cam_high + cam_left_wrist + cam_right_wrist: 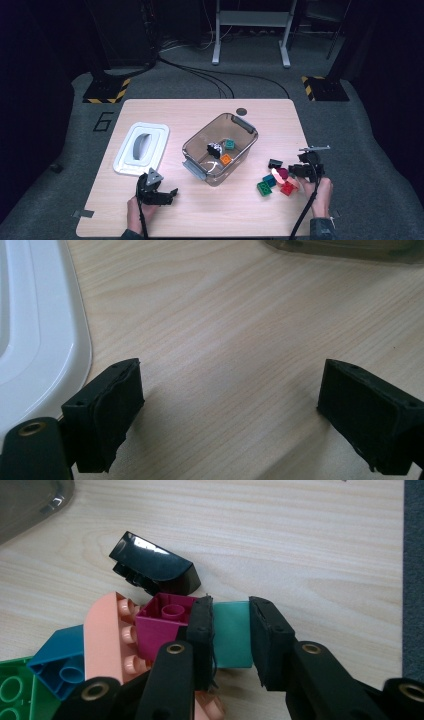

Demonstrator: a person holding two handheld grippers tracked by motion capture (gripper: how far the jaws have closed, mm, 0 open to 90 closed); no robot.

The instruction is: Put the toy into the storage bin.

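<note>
- The right gripper is clamped on a teal brick, its black pads pressing the brick's two sides; the brick sits on the desk near its right edge, toward the front.
- Touching that gripper's left jaw is a magenta brick, open side up; a peach brick, a blue brick and a green brick crowd beside it.
- A glossy black brick lies tilted just behind the magenta one.
- The left gripper hovers over bare wood near the front left corner, jaws wide apart with nothing between them, beside the white lid.
- A clear tub stands mid-desk, holding a few bricks.
</note>
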